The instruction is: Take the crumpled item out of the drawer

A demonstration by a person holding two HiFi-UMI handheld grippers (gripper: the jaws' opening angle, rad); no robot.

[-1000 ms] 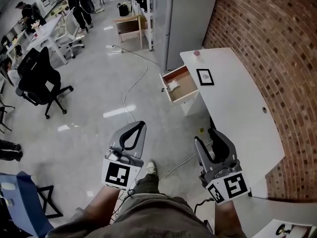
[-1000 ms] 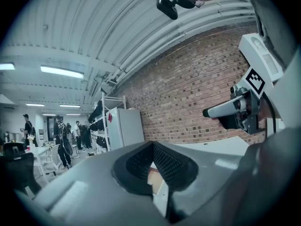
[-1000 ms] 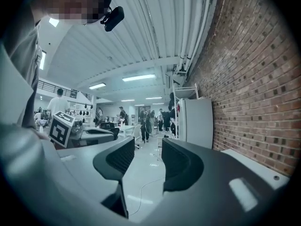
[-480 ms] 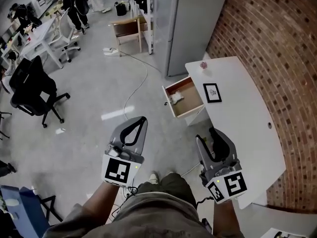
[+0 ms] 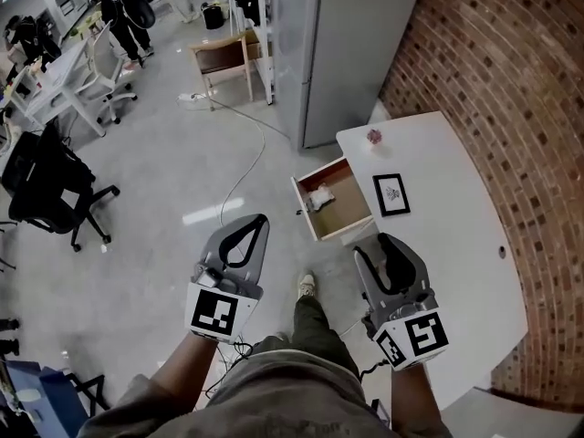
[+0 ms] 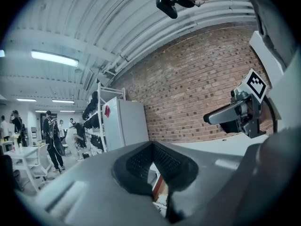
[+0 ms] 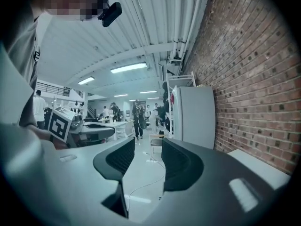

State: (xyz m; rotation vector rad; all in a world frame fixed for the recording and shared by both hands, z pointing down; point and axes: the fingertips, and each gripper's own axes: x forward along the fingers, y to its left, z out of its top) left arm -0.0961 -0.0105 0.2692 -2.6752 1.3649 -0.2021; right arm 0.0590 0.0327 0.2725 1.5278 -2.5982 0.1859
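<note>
The wooden drawer [image 5: 349, 215] stands pulled out from the white table [image 5: 447, 254], seen from above in the head view. A crumpled white item [image 5: 319, 197] lies in it near its far left corner. Both grippers hang level in the air short of the drawer, neither touching it. My left gripper [image 5: 261, 219] is to the left with its tips meeting and nothing between them; its own view shows the same at the left gripper [image 6: 151, 144]. My right gripper [image 5: 376, 248] is nearest the drawer front, and my right gripper [image 7: 148, 149] shows a gap with only floor behind.
A black picture frame [image 5: 391, 193] and a small pink thing [image 5: 373, 136] rest on the table. A tall grey cabinet [image 5: 342, 44] stands behind the drawer, a brick wall [image 5: 511, 80] to the right. A cable [image 5: 245, 164] runs across the floor; an office chair [image 5: 50, 190] stands far left.
The person has walked forward, so the drawer and table now lie nearer both grippers. The two grippers kept their pose and spacing; their jaws look the same.
</note>
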